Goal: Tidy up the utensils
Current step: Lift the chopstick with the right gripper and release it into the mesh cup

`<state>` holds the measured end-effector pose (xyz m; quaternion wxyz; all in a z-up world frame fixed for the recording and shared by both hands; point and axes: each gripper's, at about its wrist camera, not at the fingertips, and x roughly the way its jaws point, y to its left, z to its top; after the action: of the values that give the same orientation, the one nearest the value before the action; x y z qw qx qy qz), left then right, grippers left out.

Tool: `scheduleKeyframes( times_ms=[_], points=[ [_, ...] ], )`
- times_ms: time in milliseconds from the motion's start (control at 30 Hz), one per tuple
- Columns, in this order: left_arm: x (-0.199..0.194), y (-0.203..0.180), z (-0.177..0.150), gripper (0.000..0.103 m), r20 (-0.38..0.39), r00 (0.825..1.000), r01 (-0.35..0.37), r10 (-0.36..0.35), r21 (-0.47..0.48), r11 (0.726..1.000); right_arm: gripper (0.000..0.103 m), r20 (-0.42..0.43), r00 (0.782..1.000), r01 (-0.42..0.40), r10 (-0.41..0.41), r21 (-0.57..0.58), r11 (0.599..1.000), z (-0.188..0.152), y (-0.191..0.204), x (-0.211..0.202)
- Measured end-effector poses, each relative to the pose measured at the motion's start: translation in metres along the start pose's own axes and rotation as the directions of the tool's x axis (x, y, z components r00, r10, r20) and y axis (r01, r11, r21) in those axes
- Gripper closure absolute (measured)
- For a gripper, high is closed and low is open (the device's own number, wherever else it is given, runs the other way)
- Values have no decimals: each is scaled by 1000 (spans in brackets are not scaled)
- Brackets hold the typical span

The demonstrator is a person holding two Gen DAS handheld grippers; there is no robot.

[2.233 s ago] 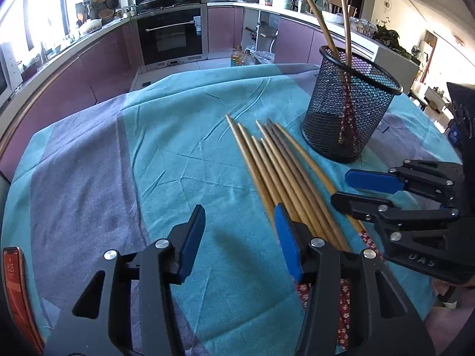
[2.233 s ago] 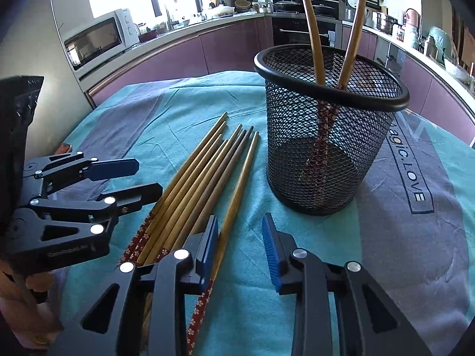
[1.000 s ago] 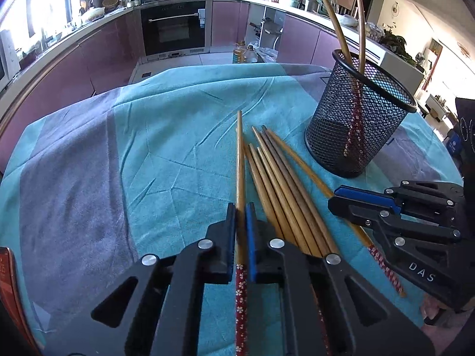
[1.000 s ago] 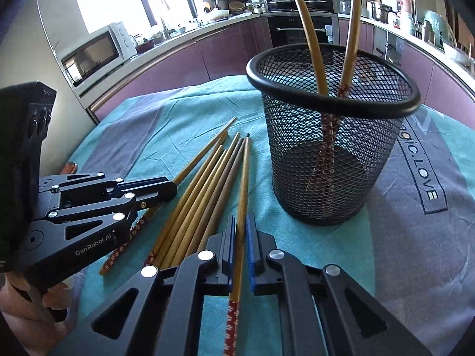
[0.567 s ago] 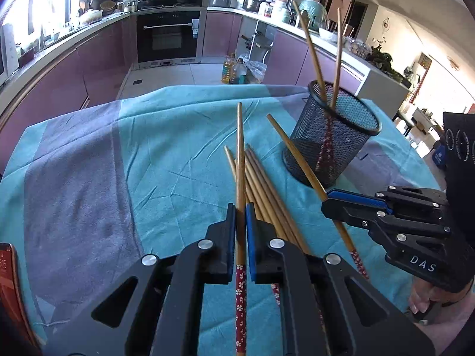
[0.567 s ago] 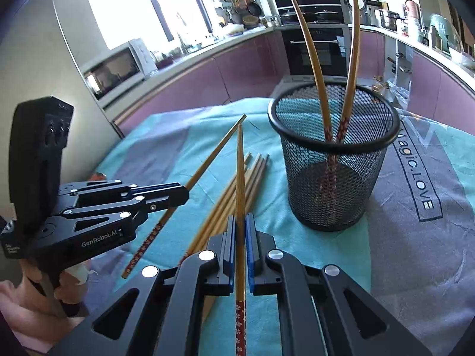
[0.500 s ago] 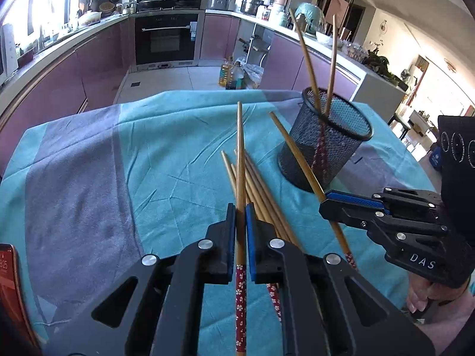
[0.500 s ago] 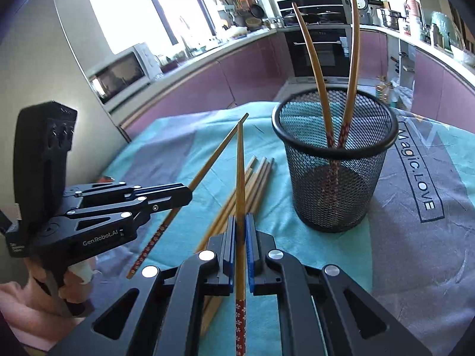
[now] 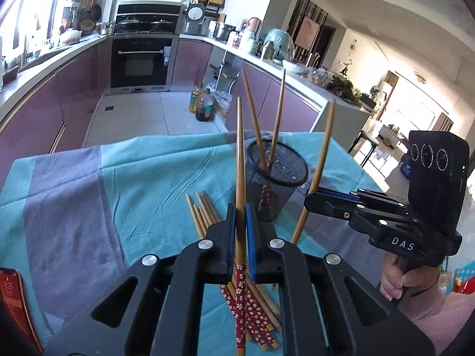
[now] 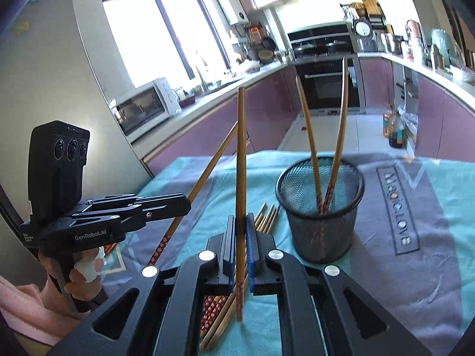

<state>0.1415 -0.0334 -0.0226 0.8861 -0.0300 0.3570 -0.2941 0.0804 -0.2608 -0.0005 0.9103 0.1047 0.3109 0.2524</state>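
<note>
My left gripper (image 9: 240,218) is shut on a wooden chopstick (image 9: 240,160) with a red flowered handle, held high above the table. My right gripper (image 10: 240,231) is shut on another such chopstick (image 10: 241,154), also lifted. Each gripper shows in the other's view: the right gripper (image 9: 314,197) at the right, the left gripper (image 10: 181,204) at the left. A black mesh cup (image 9: 276,175) with two chopsticks leaning in it stands ahead; it also shows in the right wrist view (image 10: 320,207). Several chopsticks (image 9: 204,216) lie bundled on the teal cloth (image 9: 142,178) below the grippers.
A red phone (image 9: 12,299) lies at the table's left front edge. Purple kitchen cabinets, an oven (image 9: 142,59) and oil bottles (image 9: 202,103) on the floor stand beyond the table. A microwave (image 10: 145,106) sits on the counter at left.
Both grippers closed on a chopstick each, lifted them off the bundle and rose well above the table, tilting the chopsticks upward. The cup now looks farther and lower.
</note>
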Motion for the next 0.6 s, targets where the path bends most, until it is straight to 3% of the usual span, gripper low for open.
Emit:
scheduleKeyframes(
  times_ms=[233, 600],
  points=[
    [-10, -16, 19, 95, 54, 998, 39, -39, 5, 999, 97, 70, 998, 2, -1, -15, 1000, 17, -6, -22],
    [4, -31, 55, 95, 174, 984, 49, -43, -30, 998, 97, 137, 990, 48, -43, -35, 998, 42, -19, -36]
  ],
)
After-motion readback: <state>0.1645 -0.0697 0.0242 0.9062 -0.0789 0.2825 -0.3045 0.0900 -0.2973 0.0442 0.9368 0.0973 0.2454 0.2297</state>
